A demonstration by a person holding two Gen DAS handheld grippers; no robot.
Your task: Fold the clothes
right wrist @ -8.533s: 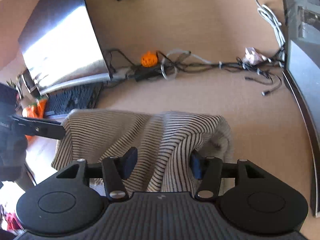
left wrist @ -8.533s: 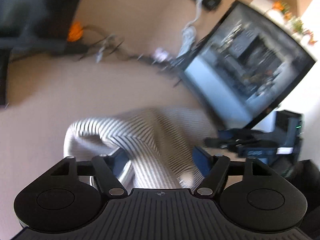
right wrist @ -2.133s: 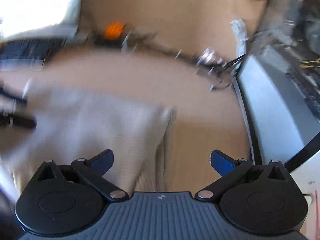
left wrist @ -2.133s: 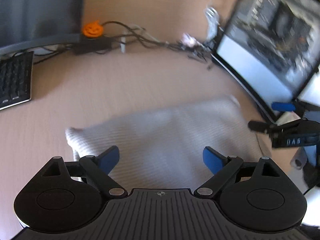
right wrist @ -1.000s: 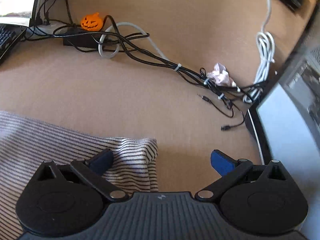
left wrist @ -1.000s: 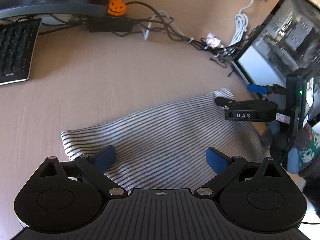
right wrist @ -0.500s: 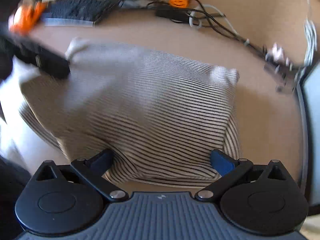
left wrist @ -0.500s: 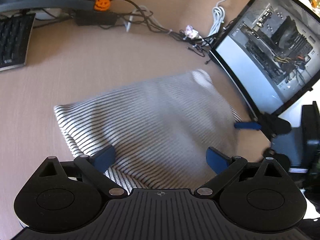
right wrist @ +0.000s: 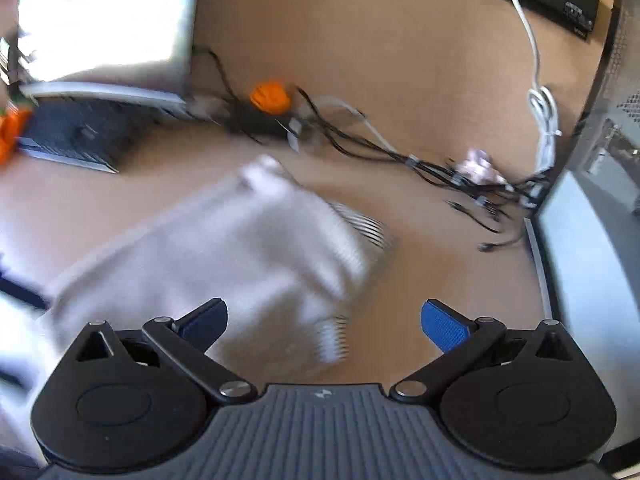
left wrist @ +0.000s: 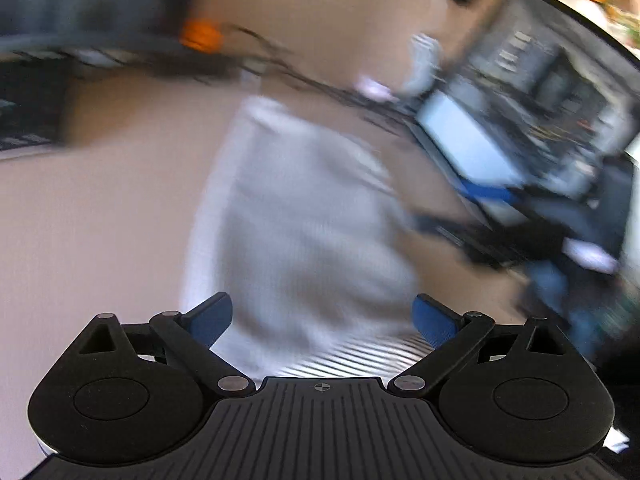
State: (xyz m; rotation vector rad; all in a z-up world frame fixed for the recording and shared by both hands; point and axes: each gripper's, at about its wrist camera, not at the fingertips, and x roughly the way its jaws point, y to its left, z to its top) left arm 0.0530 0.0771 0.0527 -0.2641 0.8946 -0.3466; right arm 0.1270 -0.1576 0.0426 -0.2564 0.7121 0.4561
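A striped grey-and-white garment (left wrist: pixel 304 232) lies folded in a compact block on the tan desk, blurred by motion in both views (right wrist: pixel 240 256). My left gripper (left wrist: pixel 322 316) is open and empty, its blue pads spread just above the garment's near edge. My right gripper (right wrist: pixel 324 320) is open and empty over the garment's near right corner. The other gripper shows as a dark blurred shape with a blue pad (left wrist: pixel 488 194) to the right of the garment in the left wrist view.
A tangle of black cables (right wrist: pixel 400 152) and an orange pumpkin figure (right wrist: pixel 270 98) lie behind the garment. A keyboard (right wrist: pixel 72 136) and a monitor (right wrist: pixel 104 24) stand at the left. A glass-sided computer case (left wrist: pixel 540 112) stands at the right.
Both grippers stay open and have swung quickly; the views are blurred. The garment now looks narrower and lies further off, turned lengthwise in the left wrist view.
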